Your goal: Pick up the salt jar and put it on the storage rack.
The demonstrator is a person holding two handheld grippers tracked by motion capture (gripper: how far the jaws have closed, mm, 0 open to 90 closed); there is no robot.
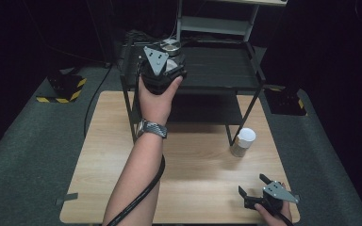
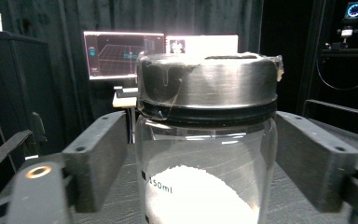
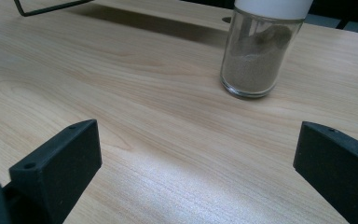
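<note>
High view: you are holding the left gripper at the rack's top shelf, at 12 o'clock from the table; the right gripper is resting at 5 o'clock, jaws apart and empty.

Left gripper view: the jaws are standing clear either side of the metal-lidded jar, which is sitting on the shelf. Placement looks done.

Right gripper view: the white-capped jar is waiting at 1 o'clock, likely next.

Glass jar base cut off below, white-capped jar top cropped, contents perhaps spice
</note>
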